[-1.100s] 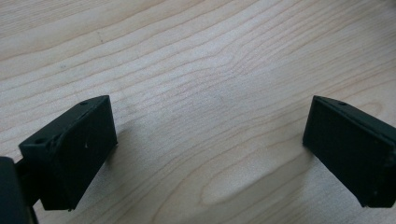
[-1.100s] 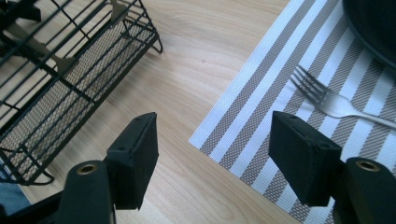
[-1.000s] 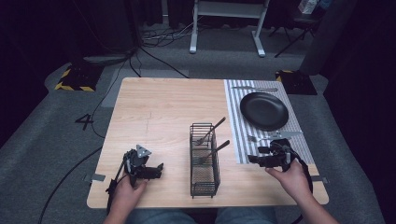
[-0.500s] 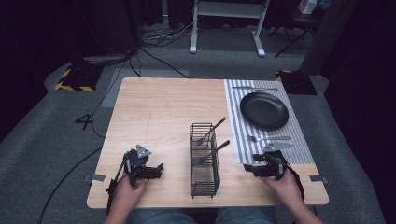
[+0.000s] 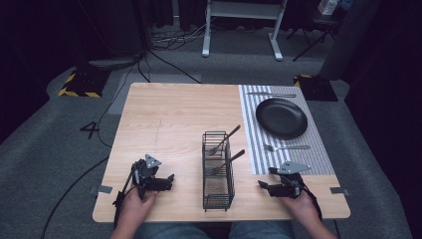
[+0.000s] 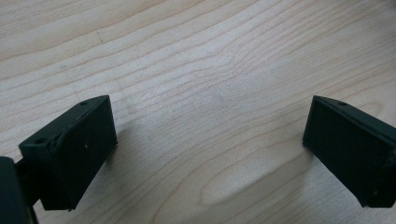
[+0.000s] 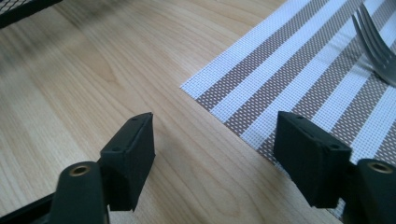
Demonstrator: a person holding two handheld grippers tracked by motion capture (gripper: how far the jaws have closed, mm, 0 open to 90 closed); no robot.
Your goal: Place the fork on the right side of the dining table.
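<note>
Both grippers sit low at the near edge of the wooden table (image 5: 169, 119), one either side of the black wire caddy (image 5: 218, 169).

Left gripper (image 5: 169, 182): held in the left hand (image 5: 133, 206), jaws spread wide, nothing between them. Its own view shows bare wood grain under the gap (image 6: 210, 135).

Right gripper (image 5: 263, 187): held in the right hand (image 5: 298, 204), jaws also spread wide and empty. It points toward the caddy, just off the near corner of the striped placemat (image 5: 288, 144). In its own view (image 7: 215, 144), one jaw is over bare wood, the other over the mat's corner; fork tines (image 7: 376, 44) show at the upper right edge, lying on the mat.

The caddy stands upright at centre, between the two grippers, touched by neither. Two utensils lean in it, handles angled up to the right: one at the far end (image 5: 226, 138), one nearer the middle (image 5: 230, 160). Heads look like forks, too small to be sure.

On the placemat: a black plate (image 5: 281, 117); a fork (image 5: 286, 147) just on the near side of the plate, the nearest loose piece to the right gripper; more cutlery (image 5: 271, 94) beyond the plate, type unclear.
</note>
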